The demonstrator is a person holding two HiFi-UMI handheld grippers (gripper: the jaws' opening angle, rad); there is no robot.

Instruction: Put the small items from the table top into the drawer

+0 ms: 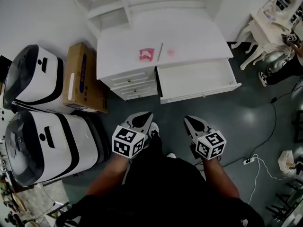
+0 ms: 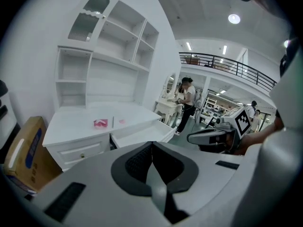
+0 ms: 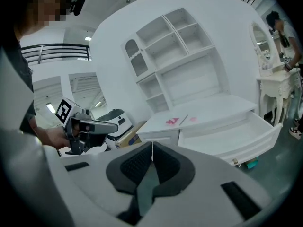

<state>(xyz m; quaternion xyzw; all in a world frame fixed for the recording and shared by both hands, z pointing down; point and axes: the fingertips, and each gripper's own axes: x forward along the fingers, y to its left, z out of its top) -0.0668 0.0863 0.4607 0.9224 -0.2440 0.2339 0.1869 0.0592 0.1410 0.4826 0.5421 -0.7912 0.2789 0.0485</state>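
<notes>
Left claw [image 1: 143, 119] and right claw [image 1: 192, 122] are held low in front of the person, well short of the white worktop [image 1: 199, 37]. Each claw's jaws are pressed together with nothing between them. On the worktop, side by side, lie a red-pink packet [image 1: 147, 54], a thin stick [image 1: 160, 51] just to its right, and a small pale pink item [image 1: 170, 53] right of the stick. The drawer [image 1: 196, 79] under the worktop's right half stands pulled open. A cardboard box [image 1: 83, 79] sits on the floor to the left.
</notes>
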